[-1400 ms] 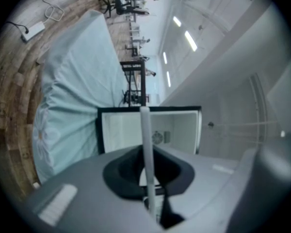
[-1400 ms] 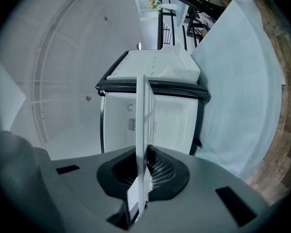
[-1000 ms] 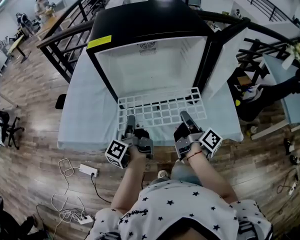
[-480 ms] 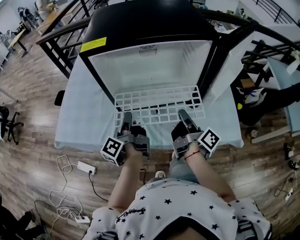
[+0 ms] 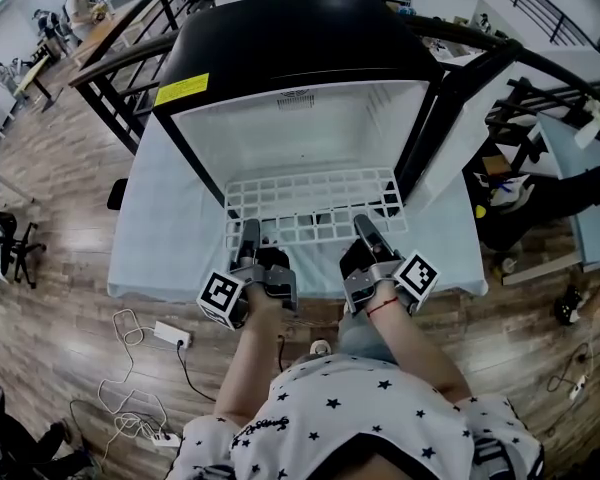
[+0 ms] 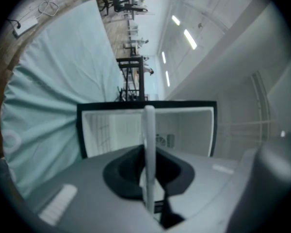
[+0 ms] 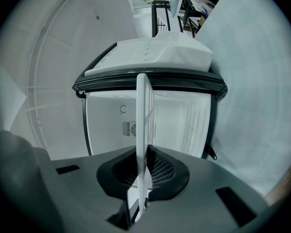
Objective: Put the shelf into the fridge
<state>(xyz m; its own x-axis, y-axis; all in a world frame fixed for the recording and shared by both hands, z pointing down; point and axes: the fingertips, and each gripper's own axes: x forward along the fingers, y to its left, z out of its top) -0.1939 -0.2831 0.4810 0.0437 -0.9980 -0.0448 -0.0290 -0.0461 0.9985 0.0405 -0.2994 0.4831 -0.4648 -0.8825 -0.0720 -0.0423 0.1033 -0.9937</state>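
Note:
A white wire shelf [image 5: 310,206] lies level in front of the open black fridge [image 5: 290,58], its far edge at the mouth of the white interior [image 5: 295,133]. My left gripper [image 5: 248,234] is shut on the shelf's near edge at the left, and my right gripper [image 5: 364,228] is shut on it at the right. In the left gripper view the shelf [image 6: 148,130] shows edge-on as a white bar pinched in the left gripper [image 6: 149,188], with the fridge opening [image 6: 184,127] behind. The right gripper view shows the same shelf [image 7: 143,130] clamped in the right gripper [image 7: 140,191].
The fridge stands on a table under a pale blue cloth [image 5: 150,238]. Its door [image 5: 458,118] hangs open to the right. A power strip [image 5: 170,335] and cables lie on the wooden floor at left. Black railings [image 5: 120,78] run behind, and a second table [image 5: 580,178] stands at right.
Both grippers have carried the shelf a little forward toward the fridge; its far edge now sits closer in the opening. The grip on it is unchanged.

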